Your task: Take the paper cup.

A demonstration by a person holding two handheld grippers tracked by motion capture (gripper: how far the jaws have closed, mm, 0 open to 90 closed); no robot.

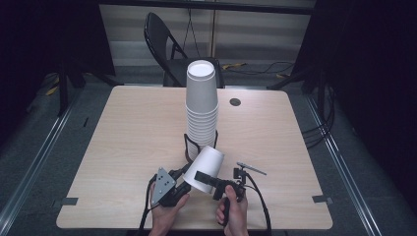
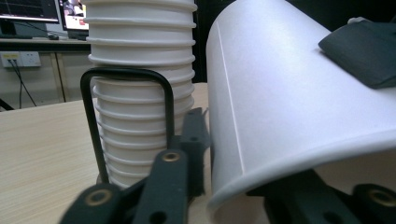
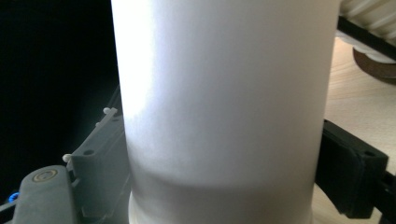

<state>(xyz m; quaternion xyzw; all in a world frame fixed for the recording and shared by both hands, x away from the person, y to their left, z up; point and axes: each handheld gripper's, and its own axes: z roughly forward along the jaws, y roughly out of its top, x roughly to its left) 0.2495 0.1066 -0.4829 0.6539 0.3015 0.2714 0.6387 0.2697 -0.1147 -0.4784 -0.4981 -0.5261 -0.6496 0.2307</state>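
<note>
A single white paper cup (image 1: 206, 168) is held tilted just above the near part of the bench (image 1: 128, 147), directly in front of a tall stack of paper cups (image 1: 201, 105) that stands upside down inside a black wire holder (image 1: 189, 143). The right hand-held gripper (image 1: 206, 180) reaches across the cup's side wall, and in the right gripper view its black jaws sit on either side of the cup (image 3: 224, 107), apparently clamped on it. The left hand-held gripper (image 1: 179, 183) meets the cup at its rolled rim; in the left gripper view the rim (image 2: 299, 163) runs across its jaws, but whether they pinch the rim or merely steady it cannot be told. The cup is likely very light and thin-walled: it should dent or go oval under a firm squeeze, and its smooth wall may slip. The stiffest places to hold look like the rolled rim and the closed base end, so a gentle grip there is the safer judgement. The cup's inside and its base are hard to make out, the holder's foot is hidden behind the cup in the high view, and the top of the stack is cut off in both gripper views.
</note>
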